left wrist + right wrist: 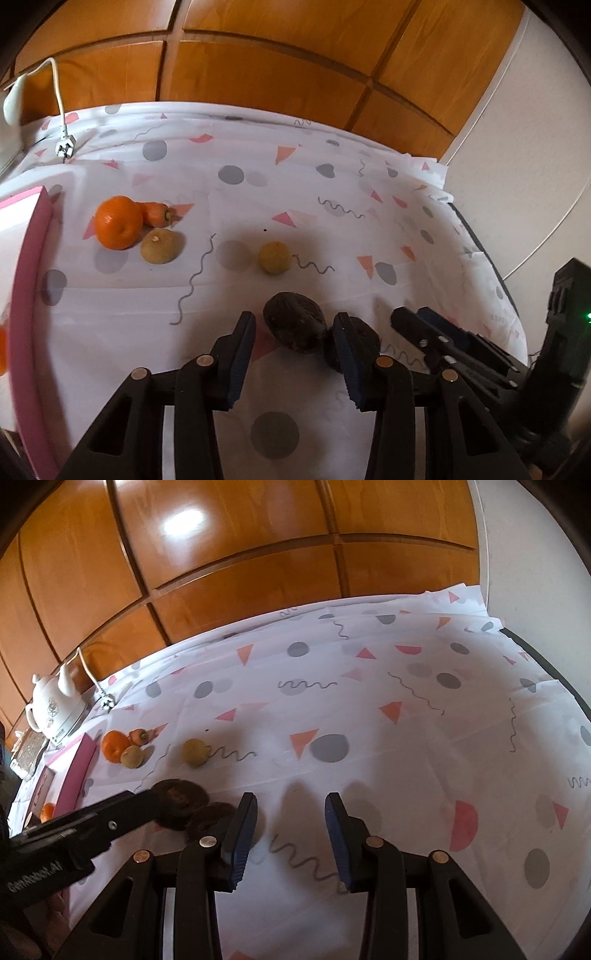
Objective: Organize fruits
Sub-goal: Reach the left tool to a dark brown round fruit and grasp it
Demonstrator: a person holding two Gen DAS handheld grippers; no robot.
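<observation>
Two dark avocados lie on the patterned tablecloth. In the left wrist view one avocado (295, 322) sits just ahead of my open left gripper (295, 325), between the fingertips. The second avocado (352, 343) lies behind the right finger. An orange (118, 222), a carrot (157, 213), a brown kiwi (161, 245) and a yellowish fruit (274, 257) lie farther off. My right gripper (291, 805) is open and empty over bare cloth, with the avocados (181, 799) to its left.
A pink tray (29, 288) stands at the left edge with an orange fruit (47, 811) in it. A white kettle (55, 705) and its cord (59, 96) stand at the back left. Wooden cupboard doors (221, 546) rise behind the table.
</observation>
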